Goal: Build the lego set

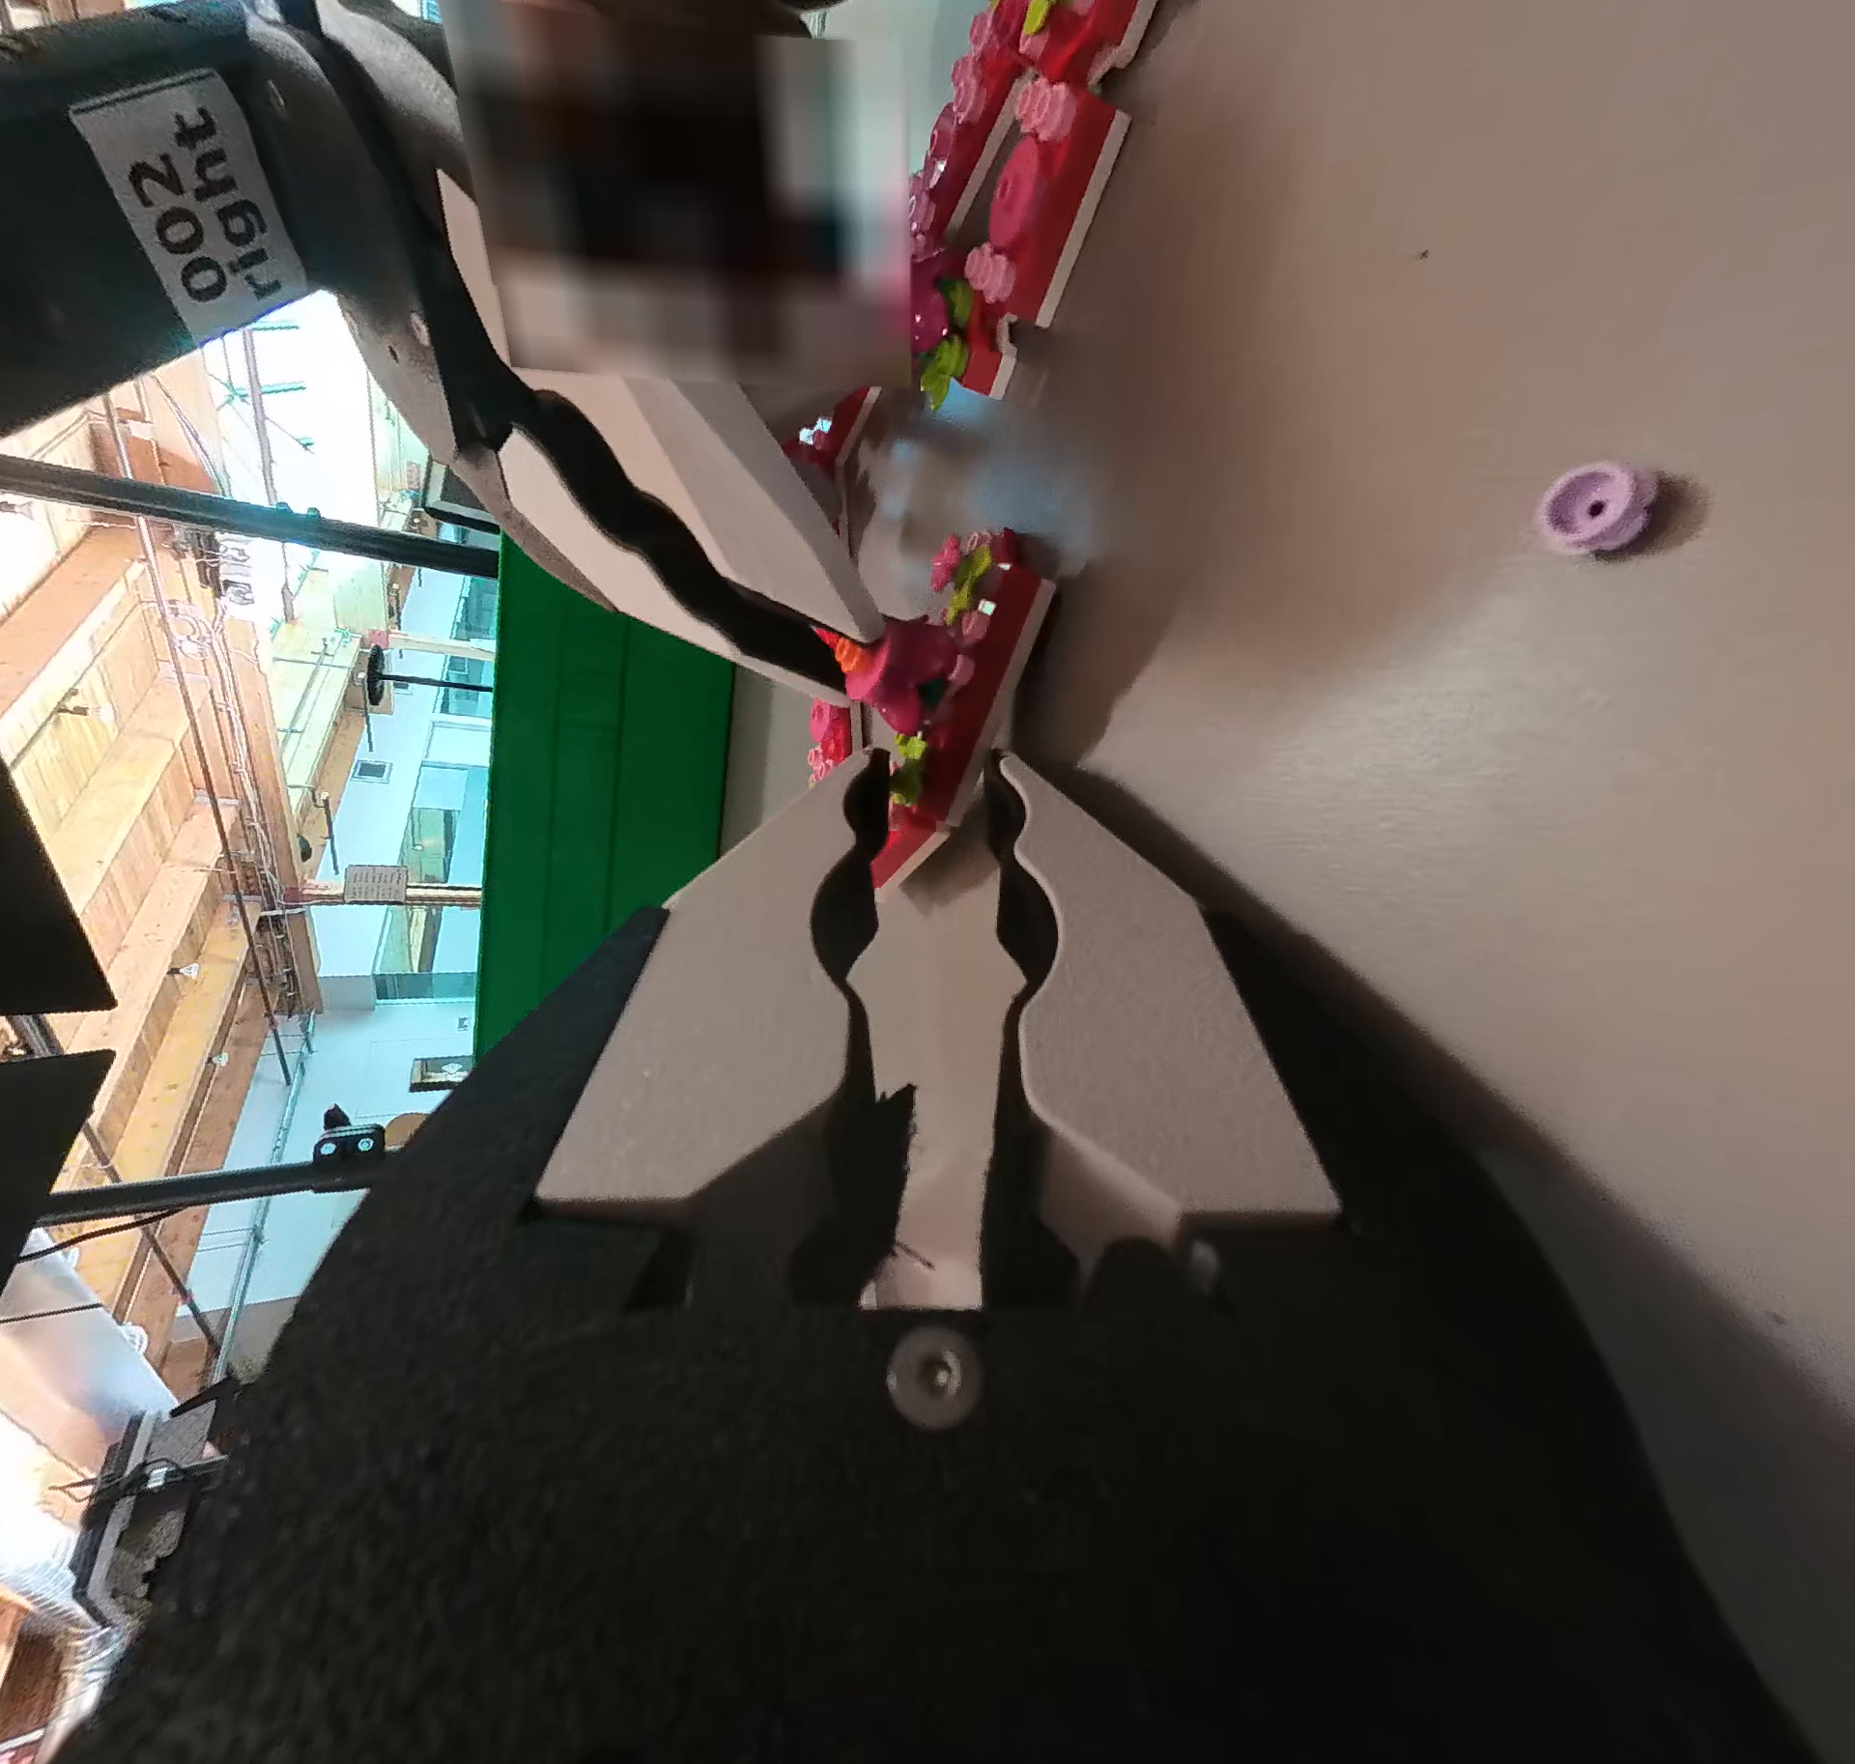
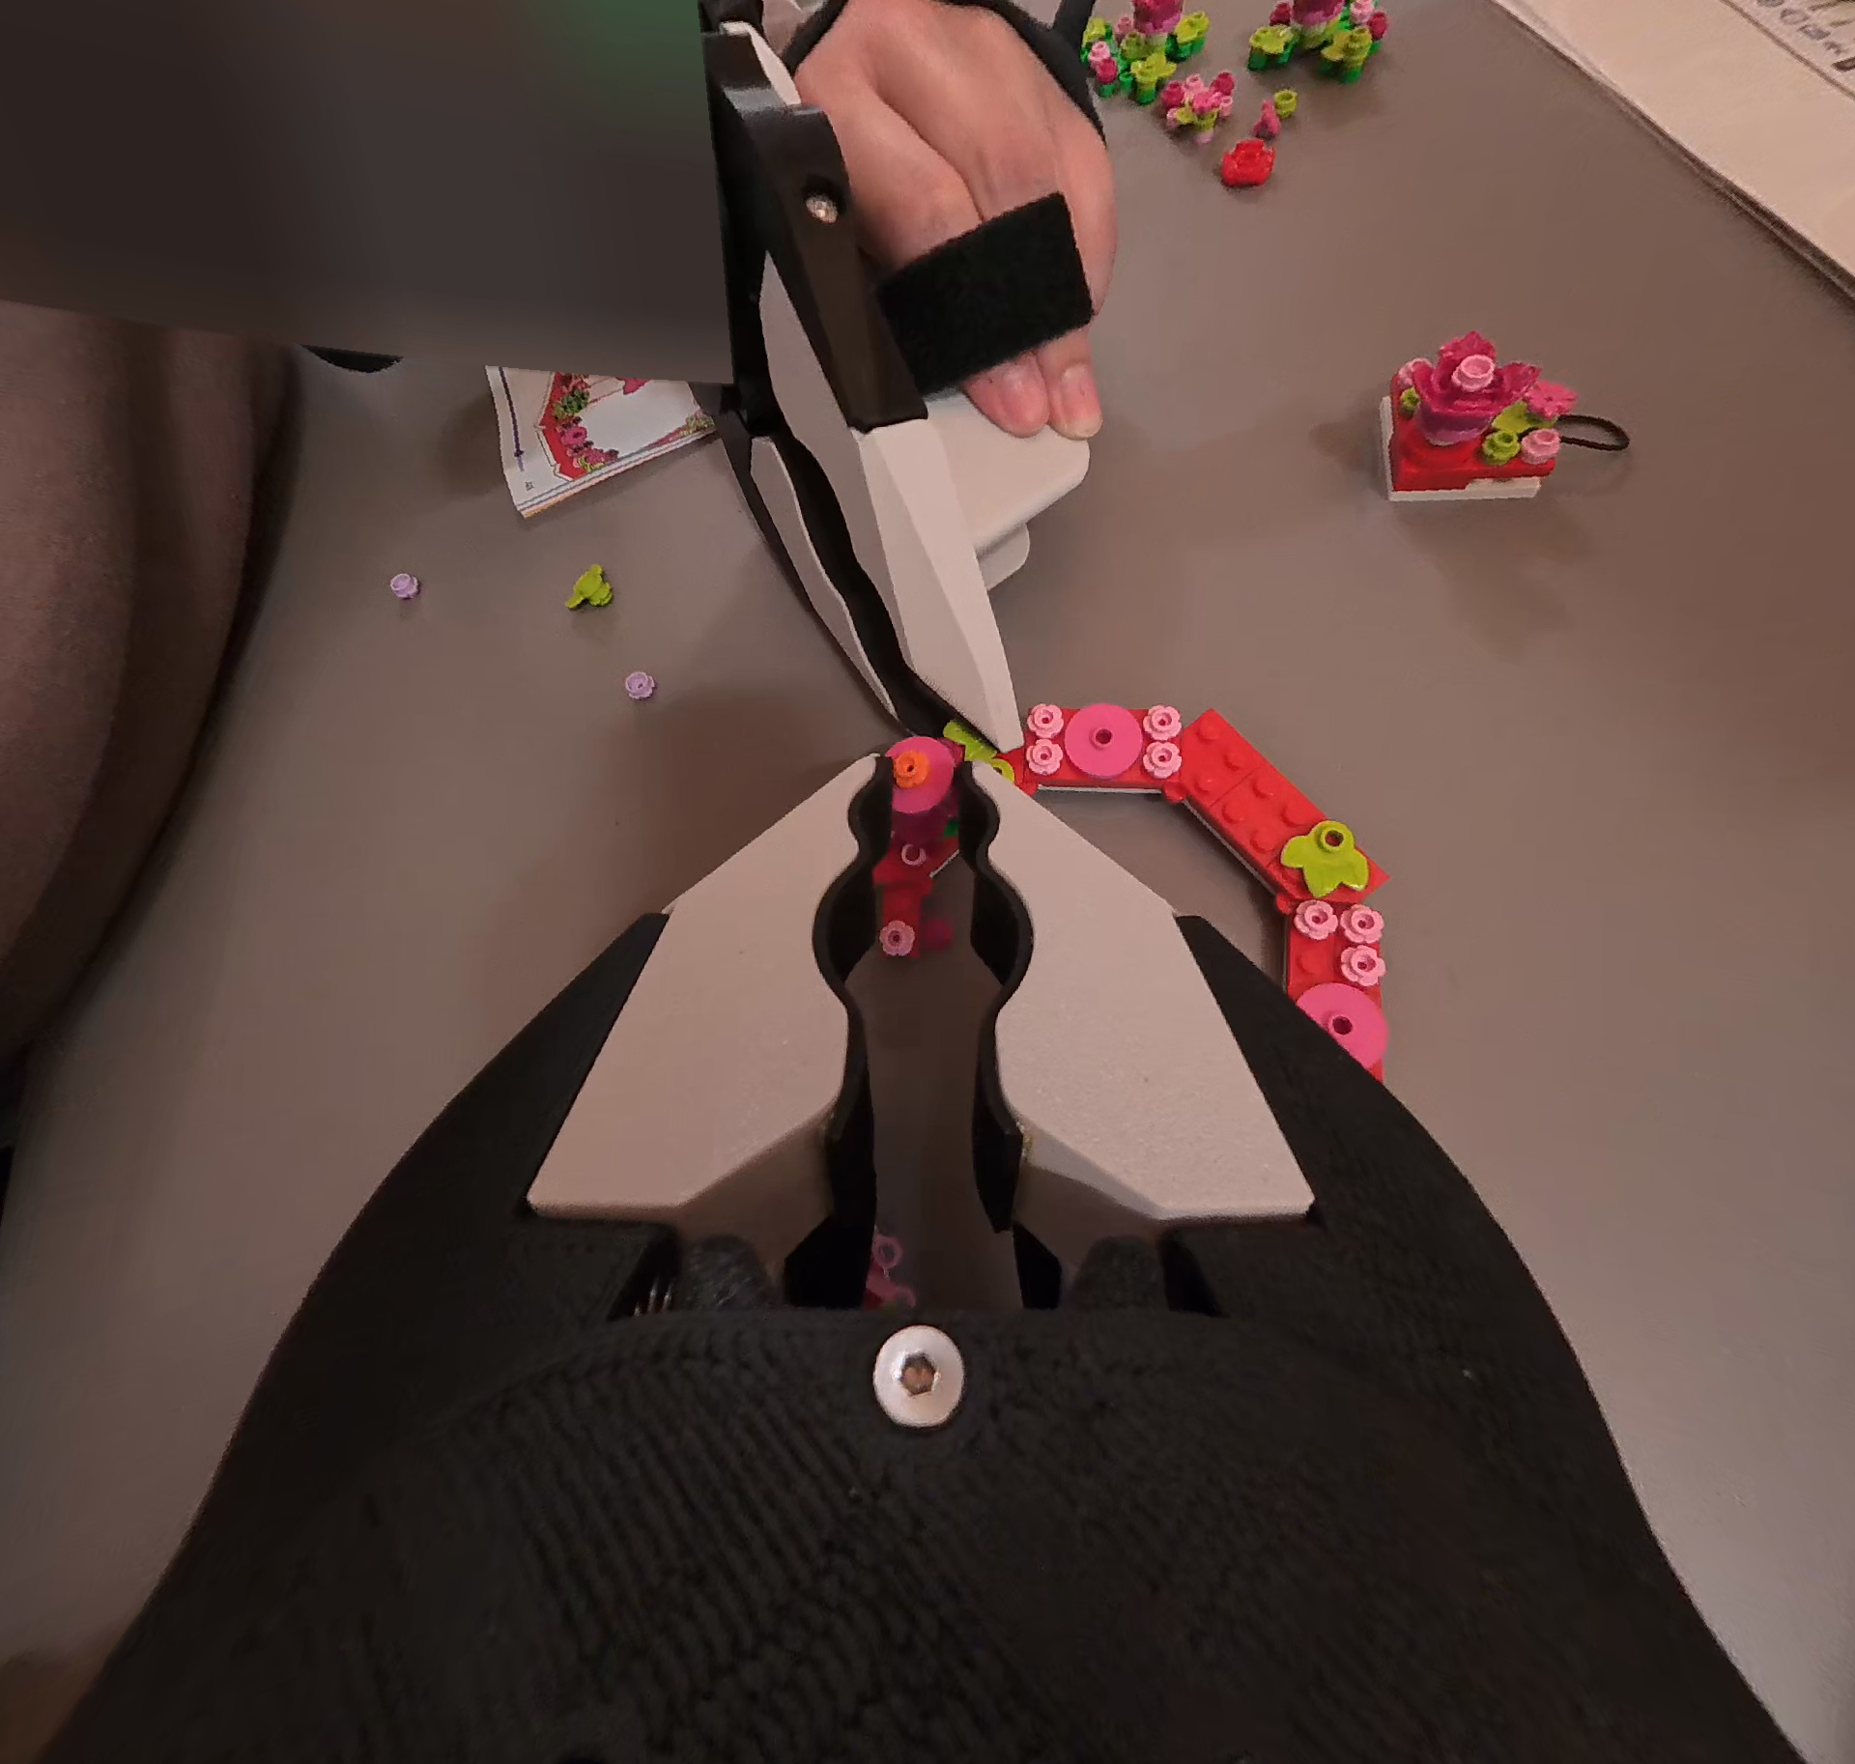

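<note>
A red lego wreath ring (image 2: 1255, 802) with pink flowers and lime leaves lies on the grey table (image 2: 1506, 913); it also shows in the left wrist view (image 1: 1064, 180). My left gripper (image 1: 939, 772) is closed over the ring's red and white edge at its near end; in the right wrist view (image 2: 979, 727) it comes down from above onto that end. My right gripper (image 2: 921, 777) is shut on a magenta flower piece (image 2: 918, 792) with an orange centre, held against the ring's end. The left wrist view shows this gripper (image 1: 853, 657) and the flower (image 1: 893, 677).
Loose lilac studs (image 2: 639, 684) (image 2: 405, 585) (image 1: 1596, 508) and a lime leaf (image 2: 589, 590) lie to the left. Built flower clusters (image 2: 1144, 30) (image 2: 1320, 0), a small red piece (image 2: 1248, 160) and a flower block on a red base (image 2: 1471, 421) stand behind. Instruction sheets (image 2: 592, 431) (image 2: 1706, 60) lie nearby. Left and right tips are no more than a few centimetres apart. The lime leaf (image 2: 589, 590) is about 12 centimetres from both grippers' fingertips.
</note>
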A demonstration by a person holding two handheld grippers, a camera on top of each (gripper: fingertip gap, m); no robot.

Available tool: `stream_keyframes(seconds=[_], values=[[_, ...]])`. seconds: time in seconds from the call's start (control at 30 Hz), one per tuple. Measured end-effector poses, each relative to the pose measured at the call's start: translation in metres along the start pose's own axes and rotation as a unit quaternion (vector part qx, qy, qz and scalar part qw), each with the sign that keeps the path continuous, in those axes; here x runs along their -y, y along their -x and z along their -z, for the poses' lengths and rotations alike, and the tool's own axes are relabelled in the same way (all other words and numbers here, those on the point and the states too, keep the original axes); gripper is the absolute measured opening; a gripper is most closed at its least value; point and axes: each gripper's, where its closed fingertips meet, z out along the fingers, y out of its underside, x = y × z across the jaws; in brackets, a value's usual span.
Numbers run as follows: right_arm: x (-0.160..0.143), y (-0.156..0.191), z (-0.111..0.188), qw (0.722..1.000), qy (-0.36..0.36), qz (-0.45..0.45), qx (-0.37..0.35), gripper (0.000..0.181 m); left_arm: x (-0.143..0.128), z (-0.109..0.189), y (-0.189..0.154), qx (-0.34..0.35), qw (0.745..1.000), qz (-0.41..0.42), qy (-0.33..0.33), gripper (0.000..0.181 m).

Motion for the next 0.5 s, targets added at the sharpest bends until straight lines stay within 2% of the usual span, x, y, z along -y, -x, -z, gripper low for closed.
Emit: stream_keyframes(seconds=[0.37,0.5], values=[[0.001,-0.004,0.005,1.000,-0.007,-0.001,-0.009,0.010,-0.001,-0.001,0.000,0.012,0.999,-0.040,0.009,0.012],[0.004,-0.016,0.016,0.999,-0.015,-0.003,-0.045,0.010,-0.001,-0.001,0.000,0.015,0.999,-0.051,0.010,0.012]])
